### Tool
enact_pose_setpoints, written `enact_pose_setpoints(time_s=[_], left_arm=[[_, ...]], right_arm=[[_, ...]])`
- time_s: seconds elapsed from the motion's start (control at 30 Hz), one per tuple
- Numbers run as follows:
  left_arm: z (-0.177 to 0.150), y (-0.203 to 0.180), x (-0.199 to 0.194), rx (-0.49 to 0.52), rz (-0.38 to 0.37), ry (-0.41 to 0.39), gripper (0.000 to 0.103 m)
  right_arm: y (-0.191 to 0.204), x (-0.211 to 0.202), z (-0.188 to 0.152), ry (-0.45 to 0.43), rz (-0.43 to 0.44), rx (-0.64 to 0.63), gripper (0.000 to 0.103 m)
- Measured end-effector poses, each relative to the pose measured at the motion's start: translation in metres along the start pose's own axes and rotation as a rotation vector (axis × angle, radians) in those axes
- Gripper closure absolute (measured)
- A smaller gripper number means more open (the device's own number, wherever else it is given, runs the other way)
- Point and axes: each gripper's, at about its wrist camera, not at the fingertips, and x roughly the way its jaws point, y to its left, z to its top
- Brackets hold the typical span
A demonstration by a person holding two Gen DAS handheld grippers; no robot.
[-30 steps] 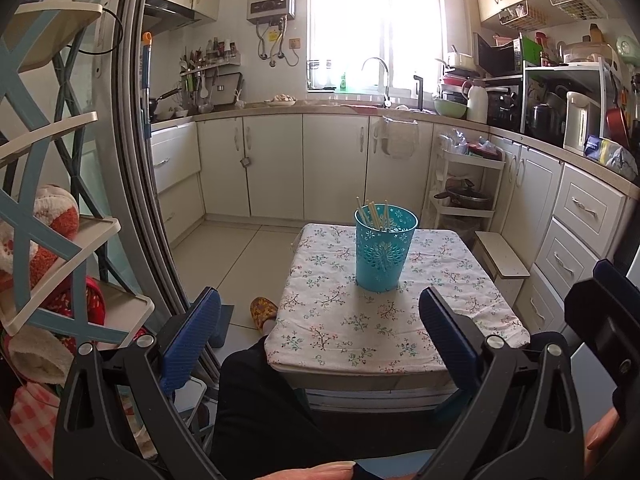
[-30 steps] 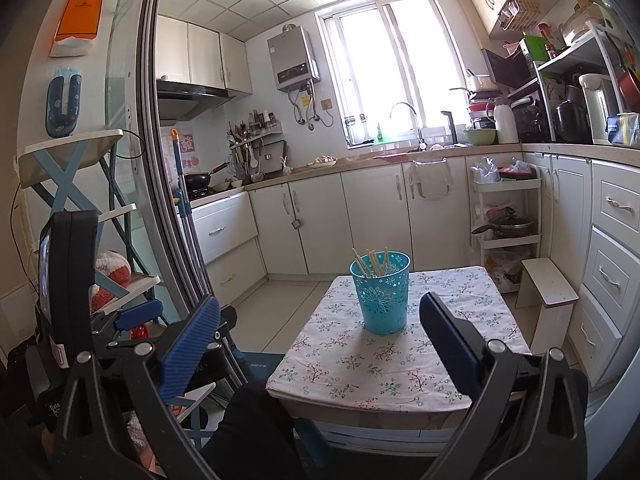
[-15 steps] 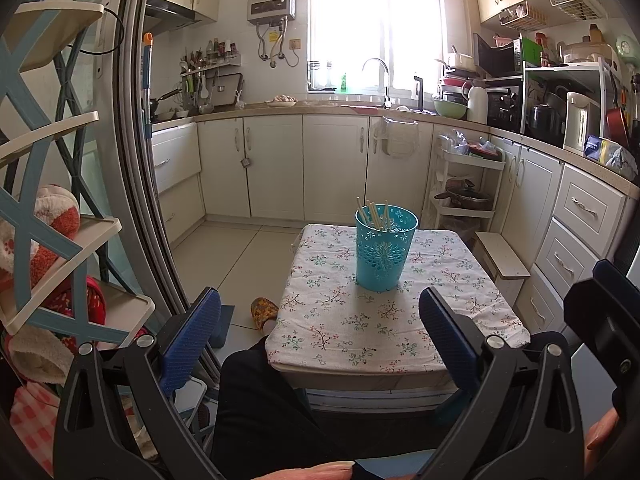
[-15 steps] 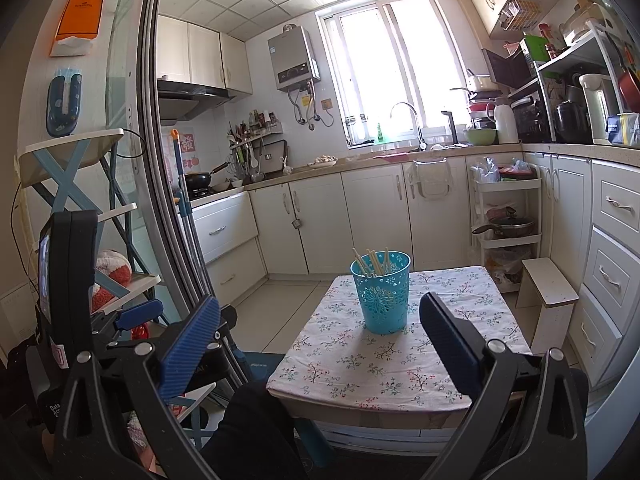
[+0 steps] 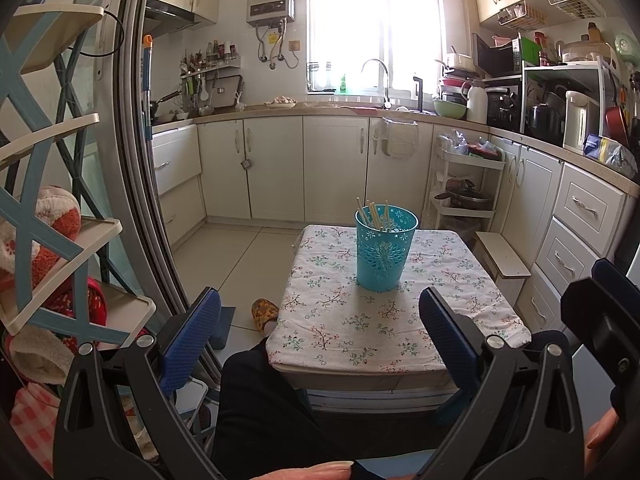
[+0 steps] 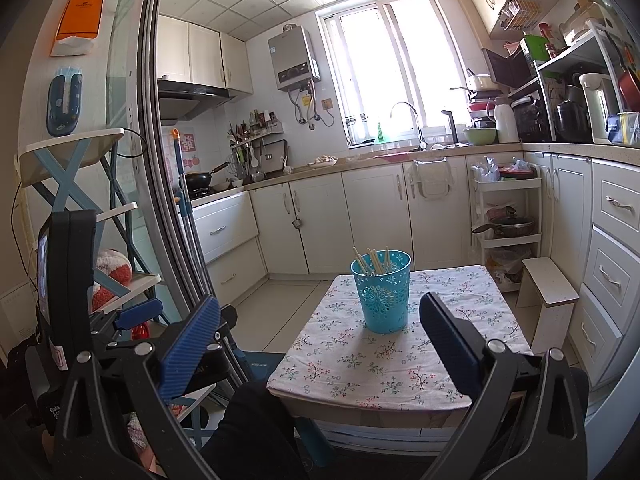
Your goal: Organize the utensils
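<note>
A turquoise perforated holder stands upright on a small table with a floral cloth. Several pale chopsticks stick out of it. The holder and chopsticks also show in the right wrist view, on the same table. My left gripper is open and empty, held back from the table's near edge. My right gripper is open and empty, also short of the table. The left gripper's body shows at the left of the right wrist view.
A person's dark-clothed leg is below the table's near edge. A blue and cream shelf rack stands at the left by a sliding door frame. A small stool and a white trolley stand right of the table. Kitchen cabinets line the back and right.
</note>
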Motion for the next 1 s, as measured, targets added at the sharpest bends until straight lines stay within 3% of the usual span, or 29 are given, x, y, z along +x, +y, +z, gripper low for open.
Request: enact_pose_setpoints(time_s=[1.0], left_arm=[[0.0013,0.0019,-0.0025,0.004,0.002,-0.009,0.008]], right_arm=[[0.0,0.0004,0.0006,0.001,-0.001,0.002,0.007]])
